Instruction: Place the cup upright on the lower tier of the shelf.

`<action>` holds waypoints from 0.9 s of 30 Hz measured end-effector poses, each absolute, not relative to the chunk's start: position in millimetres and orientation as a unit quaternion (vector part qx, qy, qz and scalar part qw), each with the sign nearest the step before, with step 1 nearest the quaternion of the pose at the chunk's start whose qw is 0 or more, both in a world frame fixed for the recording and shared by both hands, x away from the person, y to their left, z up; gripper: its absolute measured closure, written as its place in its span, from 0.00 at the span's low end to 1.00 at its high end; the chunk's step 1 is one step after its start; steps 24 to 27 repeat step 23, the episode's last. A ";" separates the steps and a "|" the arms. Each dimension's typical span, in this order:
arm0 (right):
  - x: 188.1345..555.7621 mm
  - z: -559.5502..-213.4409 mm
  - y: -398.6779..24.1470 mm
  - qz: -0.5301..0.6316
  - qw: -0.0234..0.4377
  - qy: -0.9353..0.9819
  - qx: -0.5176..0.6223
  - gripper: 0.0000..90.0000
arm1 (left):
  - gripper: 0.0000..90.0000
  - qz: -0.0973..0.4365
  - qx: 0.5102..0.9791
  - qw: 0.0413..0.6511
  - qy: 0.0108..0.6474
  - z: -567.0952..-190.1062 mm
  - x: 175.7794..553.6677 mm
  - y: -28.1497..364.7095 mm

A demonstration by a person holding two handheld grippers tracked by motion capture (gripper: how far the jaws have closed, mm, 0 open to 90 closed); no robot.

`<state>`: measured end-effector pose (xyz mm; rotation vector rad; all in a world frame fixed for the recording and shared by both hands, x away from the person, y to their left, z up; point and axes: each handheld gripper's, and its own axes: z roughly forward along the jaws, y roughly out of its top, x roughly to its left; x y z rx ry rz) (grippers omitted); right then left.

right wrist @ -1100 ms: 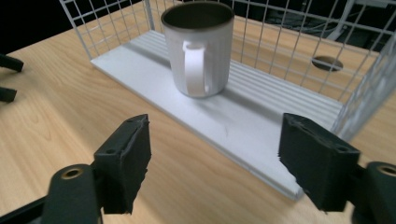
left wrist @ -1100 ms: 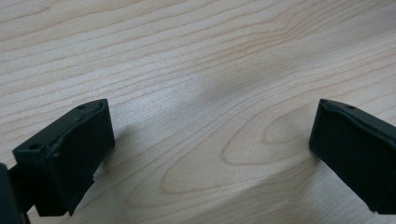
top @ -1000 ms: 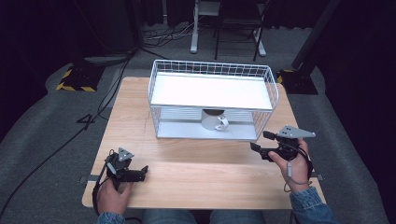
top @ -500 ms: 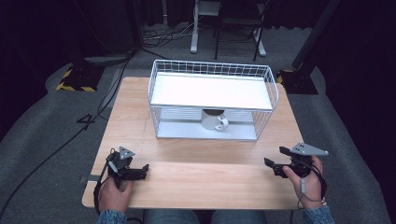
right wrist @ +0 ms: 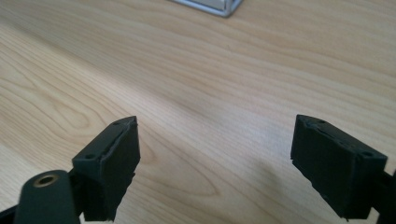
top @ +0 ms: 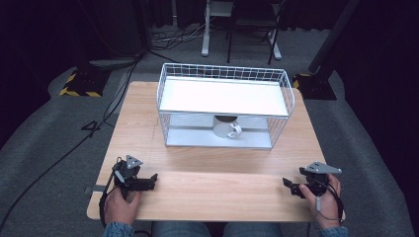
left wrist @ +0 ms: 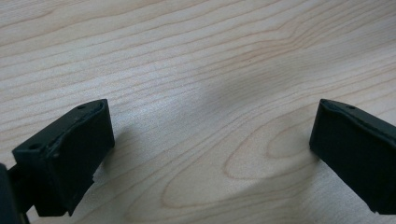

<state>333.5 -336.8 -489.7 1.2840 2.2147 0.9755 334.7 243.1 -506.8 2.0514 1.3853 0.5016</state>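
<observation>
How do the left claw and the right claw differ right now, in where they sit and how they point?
The left claw sits near the table's front-left corner; the right claw sits near the front-right corner. The left claw points toward the table's middle from the left; the right claw points toward it from the right, so they face each other. Both are open with nothing between the jaws, low over bare wood, each held in a hand, well short of the wire rack.

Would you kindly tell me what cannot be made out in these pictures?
- Mug, high view: its upper part is hidden under the wire rack shelf; contents unknown.
- Rack, right gripper view: cut off by the top edge, one corner showing.
- Forearms, high view: cut off by the bottom edge.
</observation>
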 end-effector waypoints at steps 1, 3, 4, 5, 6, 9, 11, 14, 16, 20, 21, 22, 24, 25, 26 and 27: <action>333.5 -489.7 -336.8 0.349 0.200 0.792 0.459 0.18 | 0.00 0.189 0.774 0.303 0.523 -506.8 334.7 243.1; 331.4 -495.3 -337.7 0.347 0.197 0.791 0.464 0.18 | 0.00 0.189 0.774 0.303 0.523 -506.8 334.7 243.1; 331.0 -496.5 -338.2 0.348 0.195 0.791 0.464 0.18 | 0.00 0.189 0.774 0.303 0.523 -506.8 334.7 243.1; 330.3 -497.7 -338.5 0.346 0.195 0.791 0.465 0.18 | 0.00 0.189 0.774 0.303 0.523 -506.8 334.7 243.1; 329.8 -499.4 -338.7 0.346 0.197 0.790 0.465 0.18 | 0.00 0.189 0.774 0.303 0.523 -506.8 334.7 243.1; 328.4 -503.8 -339.2 0.344 0.202 0.791 0.464 0.17 | 0.00 0.189 0.774 0.304 0.523 -506.8 334.7 243.1; 327.5 -505.0 -339.2 0.346 0.206 0.790 0.463 0.17 | 0.00 0.189 0.774 0.303 0.522 -506.7 334.7 243.2; 325.7 -505.2 -338.5 0.345 0.207 0.792 0.460 0.16 | 0.00 0.189 0.774 0.303 0.522 -506.8 334.7 243.2; 325.5 -505.2 -338.1 0.346 0.206 0.793 0.458 0.16 | 0.00 0.189 0.774 0.303 0.523 -506.8 334.7 243.2; 325.2 -505.3 -337.8 0.347 0.204 0.794 0.456 0.16 | 0.00 0.189 0.773 0.303 0.524 -506.9 334.5 242.9; 325.2 -505.3 -337.8 0.347 0.204 0.794 0.456 0.16 | 0.00 0.189 0.773 0.303 0.524 -506.9 334.5 242.9; 325.2 -505.3 -337.8 0.347 0.204 0.794 0.456 0.16 | 0.00 0.189 0.773 0.303 0.524 -506.9 334.5 242.9; 325.2 -505.3 -337.8 0.347 0.204 0.794 0.456 0.16 | 0.00 0.189 0.773 0.303 0.524 -506.9 334.5 242.9; 325.2 -505.3 -337.8 0.347 0.204 0.794 0.456 0.16 | 0.00 0.189 0.773 0.303 0.524 -506.9 334.5 242.9; 325.2 -505.3 -337.8 0.347 0.204 0.794 0.456 0.16 | 0.00 0.189 0.773 0.303 0.524 -506.9 334.5 242.9; 325.2 -505.3 -337.8 0.347 0.204 0.794 0.456 0.16 | 0.00 0.189 0.773 0.303 0.524 -506.9 334.5 242.9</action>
